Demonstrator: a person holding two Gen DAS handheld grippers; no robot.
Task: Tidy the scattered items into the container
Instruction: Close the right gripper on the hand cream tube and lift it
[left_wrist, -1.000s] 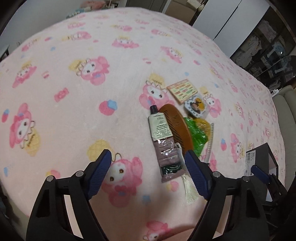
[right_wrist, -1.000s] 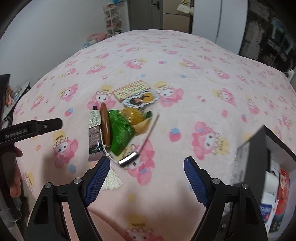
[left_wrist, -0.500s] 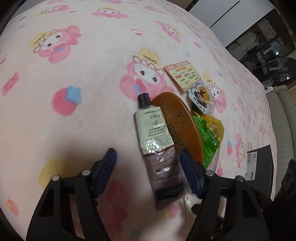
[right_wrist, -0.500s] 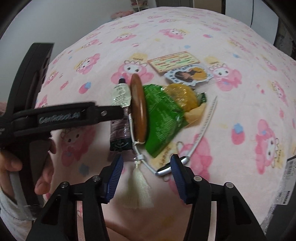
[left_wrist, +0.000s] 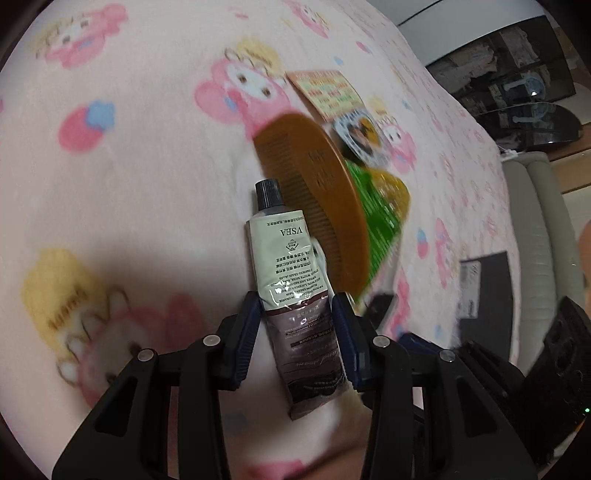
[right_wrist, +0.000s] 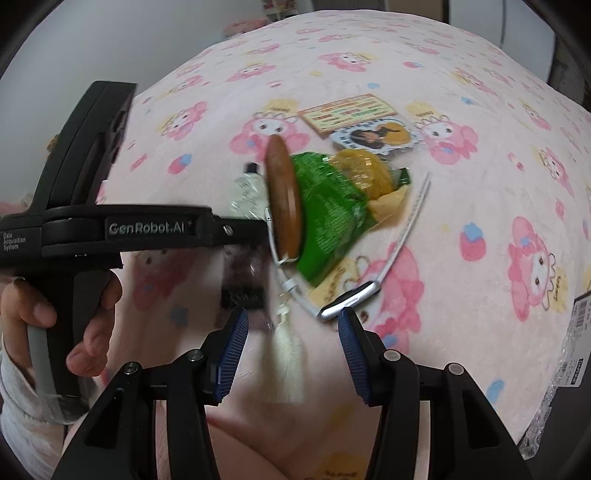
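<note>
My left gripper (left_wrist: 297, 325) is shut on the lower part of a cream tube (left_wrist: 284, 254) with a black cap, on the pink blanket. A brown comb (left_wrist: 317, 199) lies against the tube's right side, with a green snack packet (left_wrist: 376, 225) beyond it. In the right wrist view my right gripper (right_wrist: 291, 350) stands open over the comb's white tassel (right_wrist: 286, 354). A silver hair clip (right_wrist: 347, 302) lies just ahead of its right finger. The comb (right_wrist: 282, 199), the green packet (right_wrist: 328, 214) and a yellow packet (right_wrist: 362, 173) lie ahead. The left gripper (right_wrist: 255, 230) reaches in from the left.
A printed card (right_wrist: 347, 110) and a round-edged sticker (right_wrist: 373, 134) lie behind the pile. A black box (left_wrist: 487, 288) with a barcode label sits at the blanket's right edge. A person's hand (right_wrist: 37, 314) holds the left tool. A pale sofa (left_wrist: 535, 229) stands beyond the box.
The left gripper came down over the tube and shut on it. The right gripper moved in toward the tassel and clip, its gap narrower than before.
</note>
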